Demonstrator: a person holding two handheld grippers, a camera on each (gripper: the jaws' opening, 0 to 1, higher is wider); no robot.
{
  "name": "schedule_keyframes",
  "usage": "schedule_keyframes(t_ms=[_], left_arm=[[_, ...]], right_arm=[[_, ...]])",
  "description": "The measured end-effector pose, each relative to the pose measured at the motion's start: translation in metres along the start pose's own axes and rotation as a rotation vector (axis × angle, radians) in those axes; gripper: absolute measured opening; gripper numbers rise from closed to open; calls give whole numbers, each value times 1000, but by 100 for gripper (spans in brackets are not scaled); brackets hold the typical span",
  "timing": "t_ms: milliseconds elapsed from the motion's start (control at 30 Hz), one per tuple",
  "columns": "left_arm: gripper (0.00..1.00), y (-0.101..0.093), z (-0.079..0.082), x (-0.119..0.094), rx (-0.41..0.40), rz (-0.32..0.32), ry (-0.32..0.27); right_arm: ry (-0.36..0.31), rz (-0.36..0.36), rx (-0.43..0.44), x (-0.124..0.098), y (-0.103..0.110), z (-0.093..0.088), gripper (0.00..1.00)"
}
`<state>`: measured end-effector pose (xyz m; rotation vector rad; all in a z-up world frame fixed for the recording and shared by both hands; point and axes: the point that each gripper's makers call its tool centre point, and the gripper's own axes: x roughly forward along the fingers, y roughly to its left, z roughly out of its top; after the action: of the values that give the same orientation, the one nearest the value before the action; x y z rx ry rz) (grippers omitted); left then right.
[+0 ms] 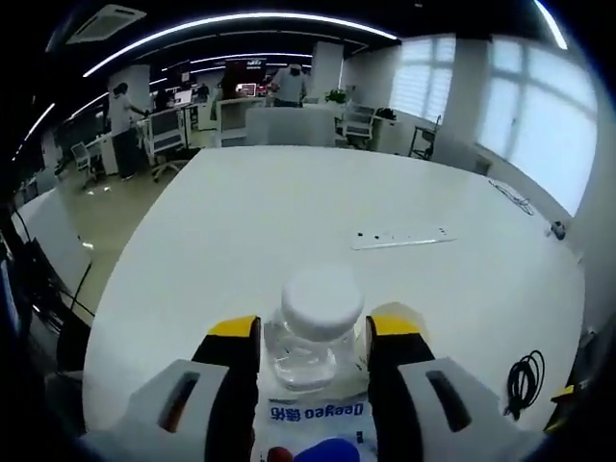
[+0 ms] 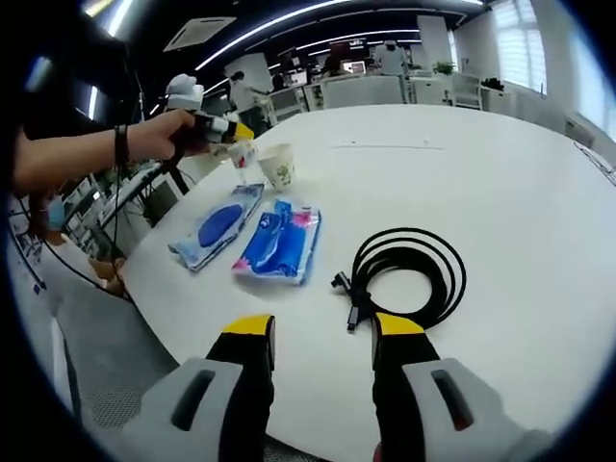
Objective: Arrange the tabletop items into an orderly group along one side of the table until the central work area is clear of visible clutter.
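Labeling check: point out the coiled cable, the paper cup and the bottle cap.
coiled black cable (image 2: pixel 452 274): right gripper view, right side of loop.
paper cup (image 2: pixel 277 166): right gripper view, side wall.
bottle cap (image 1: pixel 322 296): left gripper view, top of white cap.

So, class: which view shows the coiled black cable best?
The right gripper view: the cable lies coiled on the table just ahead of the open claw, plug visible. The left gripper view shows another black cable, small at the table's edge.

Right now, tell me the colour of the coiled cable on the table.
Black. The coiled cable shows best in the right gripper view, lying on the white table.
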<state>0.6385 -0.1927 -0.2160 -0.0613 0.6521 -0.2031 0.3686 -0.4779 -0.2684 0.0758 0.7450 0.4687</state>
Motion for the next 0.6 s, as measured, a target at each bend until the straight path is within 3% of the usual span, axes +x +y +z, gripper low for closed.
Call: schedule_keyframes(t_ms=[133, 267, 600], left_arm=[[48, -2, 2, -14, 36, -16, -5], [48, 2, -7, -33, 40, -19, -7], [49, 12, -56, -84, 13, -34, 34]], right_arm=[[-5, 3, -4, 1, 1, 2, 39], [-16, 5, -1, 1, 3, 4, 39], [-24, 15, -6, 0, 12, 1, 39]])
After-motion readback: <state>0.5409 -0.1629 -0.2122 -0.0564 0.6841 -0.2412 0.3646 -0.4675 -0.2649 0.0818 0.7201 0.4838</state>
